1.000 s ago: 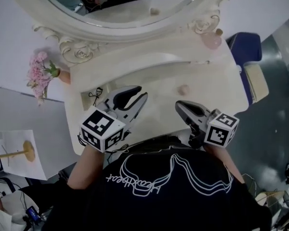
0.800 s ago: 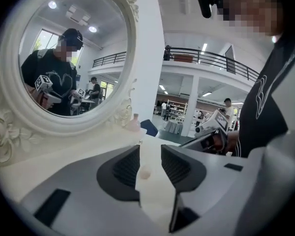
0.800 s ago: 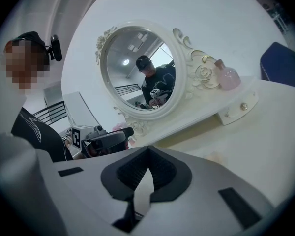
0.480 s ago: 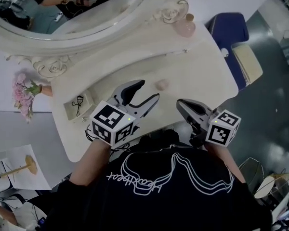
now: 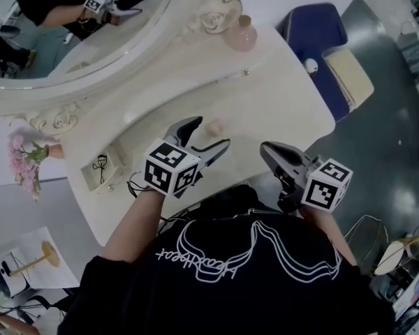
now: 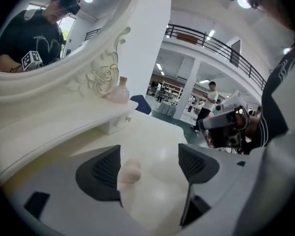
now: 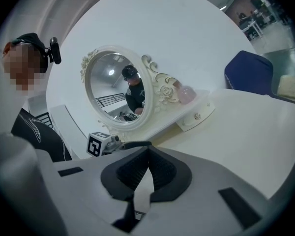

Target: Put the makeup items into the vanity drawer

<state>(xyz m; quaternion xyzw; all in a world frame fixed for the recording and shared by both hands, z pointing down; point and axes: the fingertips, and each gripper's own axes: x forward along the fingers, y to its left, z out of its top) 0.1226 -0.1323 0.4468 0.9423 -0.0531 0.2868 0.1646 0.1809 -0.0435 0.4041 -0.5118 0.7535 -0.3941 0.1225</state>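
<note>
A beige makeup sponge (image 5: 213, 126) stands on the cream vanity top (image 5: 279, 110). My left gripper (image 5: 208, 132) has just been opening its jaws and is open around the sponge. In the left gripper view the sponge (image 6: 129, 170) sits close to the left pad, untouched, with my left gripper (image 6: 150, 163) gaping wide. An eyelash curler (image 5: 100, 167) lies in an open drawer (image 5: 112, 160) at the vanity's left end. My right gripper (image 5: 276, 152) hovers over the front edge, shut and empty; its jaws (image 7: 147, 168) meet in the right gripper view.
A pink bottle (image 5: 239, 37) stands on the raised shelf beside the oval mirror (image 5: 77, 40), above a small knobbed drawer (image 5: 246, 72). Pink flowers (image 5: 24, 162) sit at the far left. A blue chair (image 5: 314, 30) stands beyond the table's right end.
My left gripper's jaws opened wide and it moved forward and down until the sponge came between them. The right gripper stayed shut and shifted a little.
</note>
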